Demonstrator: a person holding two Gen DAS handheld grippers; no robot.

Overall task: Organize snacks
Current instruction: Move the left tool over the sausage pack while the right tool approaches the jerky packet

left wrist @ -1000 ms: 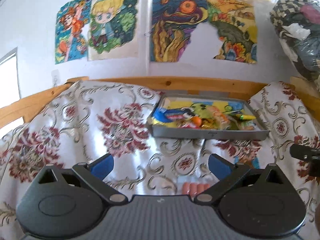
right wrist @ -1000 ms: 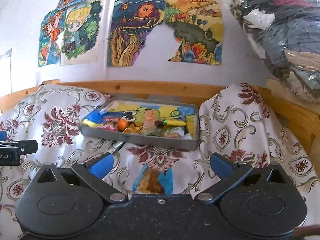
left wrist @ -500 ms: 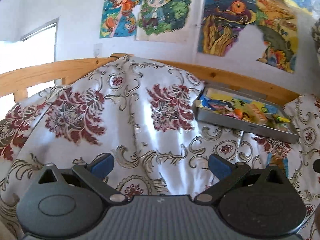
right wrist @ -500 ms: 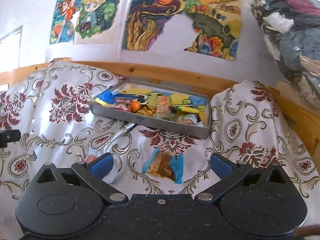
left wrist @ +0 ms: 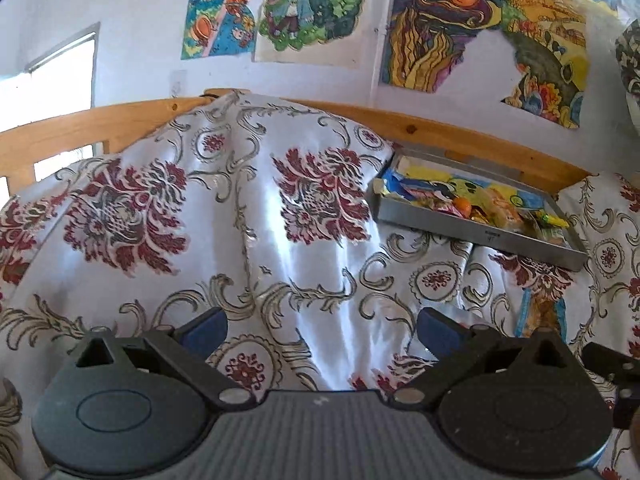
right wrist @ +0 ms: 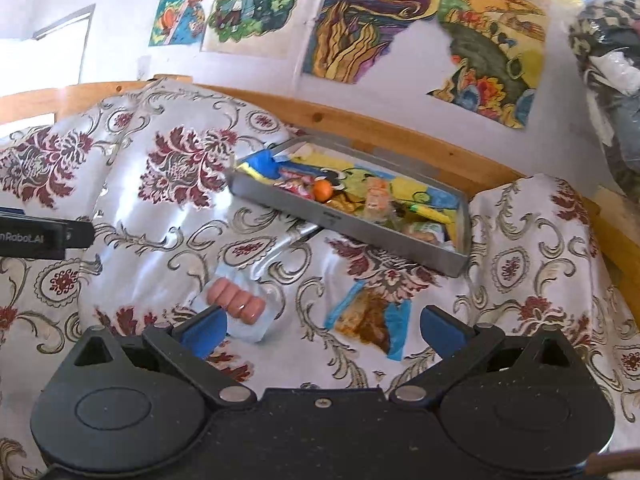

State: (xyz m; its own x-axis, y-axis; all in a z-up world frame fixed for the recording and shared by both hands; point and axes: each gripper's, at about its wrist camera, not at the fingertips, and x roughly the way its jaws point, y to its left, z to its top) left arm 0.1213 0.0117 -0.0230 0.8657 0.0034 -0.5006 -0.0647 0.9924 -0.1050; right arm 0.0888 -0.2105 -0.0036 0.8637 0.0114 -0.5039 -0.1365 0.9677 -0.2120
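I take the shallow grey metal tray [right wrist: 360, 232] as my landmark: it lies tilted on the glossy white cloth with dark red flowers and grey scrolls [right wrist: 168, 216], pushed back against the pale wooden rail [right wrist: 400, 128]. It already holds a jumble of bright wrappers and one small round orange sweet [right wrist: 322, 190], so I judge it to be the place where the snacks are meant to end up.

Two snacks are not in it yet. Just in front of the tray, nearer to me, lies a flat, crinkly blue-and-brown foil packet [right wrist: 370, 312]. To the left of that packet, also in front of the tray, sits a clear plastic pack of small pink sausages [right wrist: 237, 305], soft and rounded under a shiny film. Both rest loose on the cloth, which is slippery-looking and folded into ridges, so I expect them to slide if nudged.

My right gripper [right wrist: 320, 326] hangs above the cloth in front of the tray with its blue-padded fingers spread wide and nothing between them; the sausage pack sits by its left pad. I think I hold it wide so it can come down over one of these packs.

My left gripper [left wrist: 322, 330] is well to the left of the tray, also spread and empty, pointed at bare cloth [left wrist: 224, 208].
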